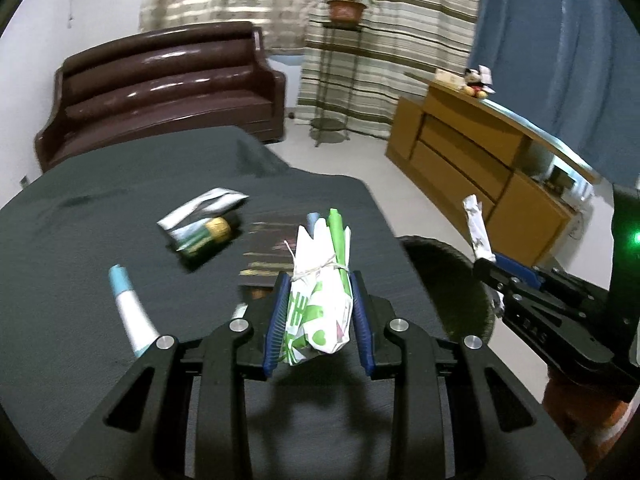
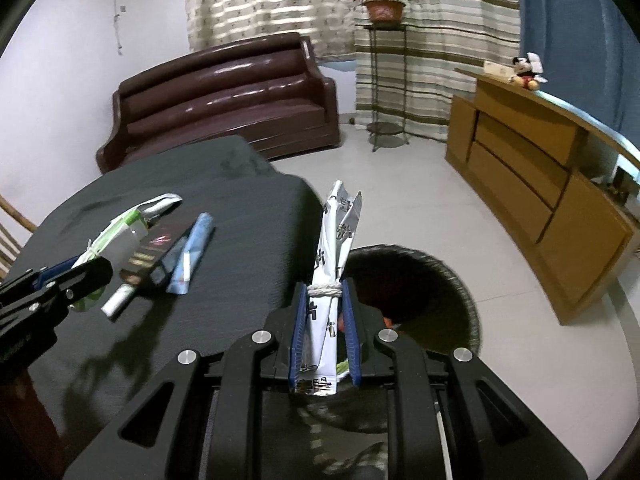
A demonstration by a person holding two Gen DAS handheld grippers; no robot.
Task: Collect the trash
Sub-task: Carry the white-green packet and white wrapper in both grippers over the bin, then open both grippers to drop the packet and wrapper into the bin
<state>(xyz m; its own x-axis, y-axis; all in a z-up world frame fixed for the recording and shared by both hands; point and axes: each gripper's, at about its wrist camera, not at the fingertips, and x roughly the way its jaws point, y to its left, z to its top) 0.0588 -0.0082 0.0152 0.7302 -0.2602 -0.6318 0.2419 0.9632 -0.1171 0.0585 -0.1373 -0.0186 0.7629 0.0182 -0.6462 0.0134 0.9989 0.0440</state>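
While your left gripper (image 1: 320, 312) pinches a green-printed wrapper bundle (image 1: 320, 300) and your right gripper (image 2: 324, 328) clamps a silver wrapper (image 2: 336, 240) over the dark bin (image 2: 440, 280), neither is dropped yet (several wrappers (image 2: 192, 252) remain on the table (image 2: 248, 200))

Bin (image 2: 460, 280) interior dark, contents indiscernible; near rim hidden behind right gripper (image 2: 323, 328). Wrapper print (image 1: 200, 220) blurred, illegible.

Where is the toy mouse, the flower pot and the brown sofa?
toy mouse (image 2: 527, 71), right wrist view, on its body.
flower pot (image 2: 385, 10), right wrist view, on the pot's side.
brown sofa (image 1: 160, 92), left wrist view, on its backrest.
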